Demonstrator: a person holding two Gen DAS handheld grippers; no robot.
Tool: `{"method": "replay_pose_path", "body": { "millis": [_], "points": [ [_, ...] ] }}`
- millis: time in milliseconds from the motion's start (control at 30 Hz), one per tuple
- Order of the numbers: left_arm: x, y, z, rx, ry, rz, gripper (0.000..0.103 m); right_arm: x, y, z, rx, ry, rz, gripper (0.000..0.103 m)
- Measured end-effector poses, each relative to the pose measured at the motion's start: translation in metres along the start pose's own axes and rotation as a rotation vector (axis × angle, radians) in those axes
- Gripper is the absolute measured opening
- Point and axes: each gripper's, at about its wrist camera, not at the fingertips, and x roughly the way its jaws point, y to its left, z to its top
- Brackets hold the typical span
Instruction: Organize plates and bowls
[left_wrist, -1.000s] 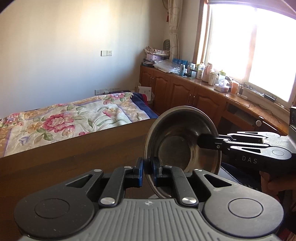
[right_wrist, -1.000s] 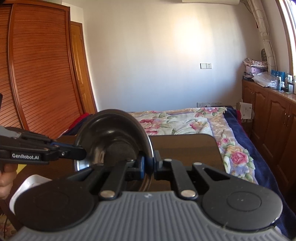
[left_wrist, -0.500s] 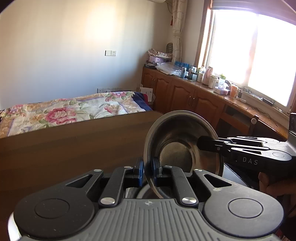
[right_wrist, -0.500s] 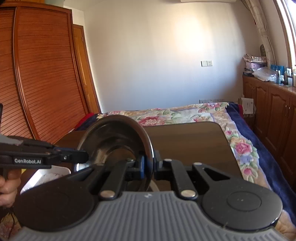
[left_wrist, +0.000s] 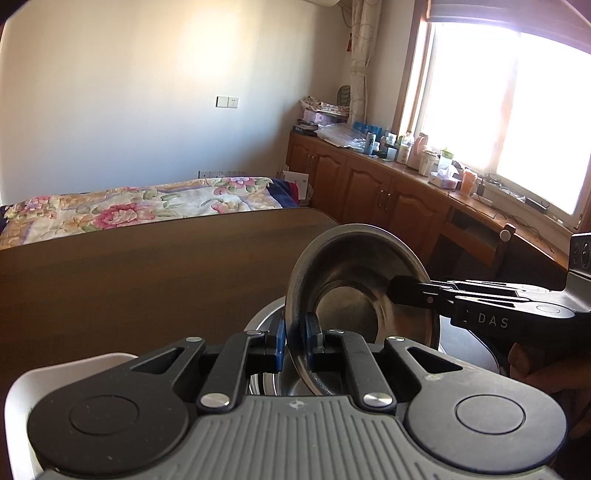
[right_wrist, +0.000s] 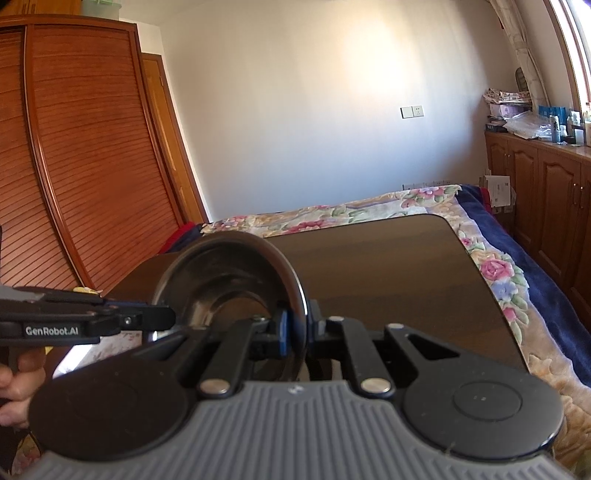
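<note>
One steel bowl (left_wrist: 364, 295), tipped on edge, was clamped by left gripper (left_wrist: 294, 341) and right gripper (right_wrist: 297, 332) at six o'clock on its rim.

R gripper (left_wrist: 484, 320) side: "DAS"
L gripper (right_wrist: 51, 330) side: "GenRobot.AI"
Other txt: partial digits on grey bracket (left_wrist: 580, 254), far R edge, can't read.

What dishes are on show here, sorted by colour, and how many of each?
Steel: 2, the held bowl and the bowl under it
White: 1, the white dish
Dark: 1, the dark dish, partly hidden
Total: 4
</note>
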Motion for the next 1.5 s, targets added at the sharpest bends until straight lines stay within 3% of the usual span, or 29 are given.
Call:
{"method": "replay_pose_path", "body": {
  "millis": [367, 900, 1400, 1500],
  "points": [
    [0.001, -0.002, -0.009, 0.003, 0.000, 0.015, 0.012, 0.001, 0.002, -0.011, 0.007, 0.014, -0.005, 0.013],
    [0.011, -0.010, -0.019, 0.043, 0.013, 0.078, 0.012, 0.006, 0.023, -0.021, -0.191, -0.001, -0.092, 0.015],
    [0.003, -0.001, -0.028, -0.001, -0.019, 0.070, 0.012, 0.007, 0.030, -0.024, -0.253, 0.007, -0.104, 0.017],
    [-0.001, 0.001, -0.029, -0.006, -0.033, 0.071, 0.012, 0.005, 0.031, -0.025, -0.250, 0.002, -0.091, 0.026]
  ]
}}
